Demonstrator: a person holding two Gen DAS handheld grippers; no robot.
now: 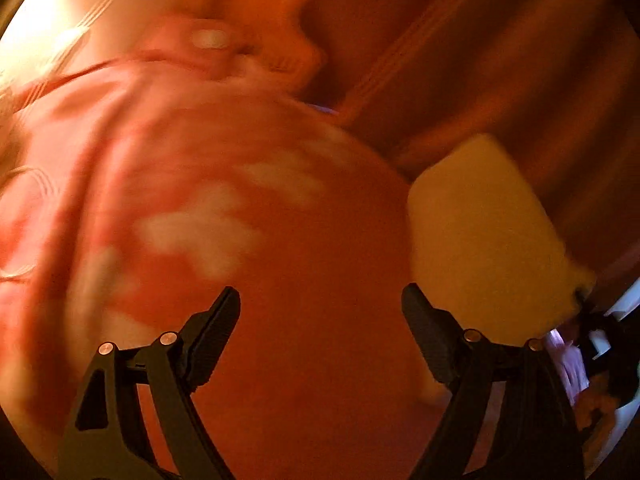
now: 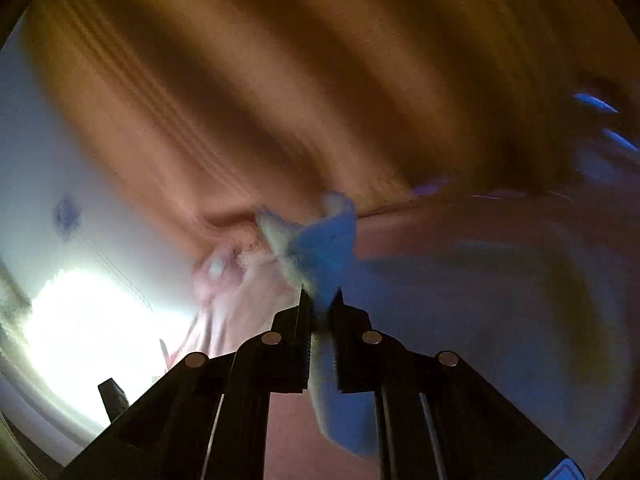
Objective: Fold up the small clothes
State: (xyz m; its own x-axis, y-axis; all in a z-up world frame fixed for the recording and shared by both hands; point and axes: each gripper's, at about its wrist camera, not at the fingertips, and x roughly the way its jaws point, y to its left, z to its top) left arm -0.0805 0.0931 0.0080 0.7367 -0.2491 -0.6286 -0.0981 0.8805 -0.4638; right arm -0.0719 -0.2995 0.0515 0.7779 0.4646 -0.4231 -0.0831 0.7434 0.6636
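Observation:
A small red-pink garment point(image 1: 248, 216) with pale white patches lies spread on the wooden surface and fills most of the blurred left wrist view. My left gripper point(image 1: 320, 312) hovers over it, open, with only cloth showing behind the wide gap. A corner of the cloth, yellowish in this light point(image 1: 480, 232), is lifted at the right and ends at a dark gripper tip point(image 1: 580, 300). In the right wrist view my right gripper point(image 2: 322, 296) is shut on a pale fold of the fabric point(image 2: 324, 248), which sticks out past the fingertips. The pinkish garment point(image 2: 480, 300) spreads below and to the right.
The wooden tabletop point(image 1: 460, 60) stretches beyond the garment, streaked by motion blur. A bright glare patch point(image 2: 88, 320) lies at the lower left of the right wrist view. A black object point(image 2: 114, 398) stands near it. A blurred pale shape point(image 1: 210, 38) shows at the garment's far end.

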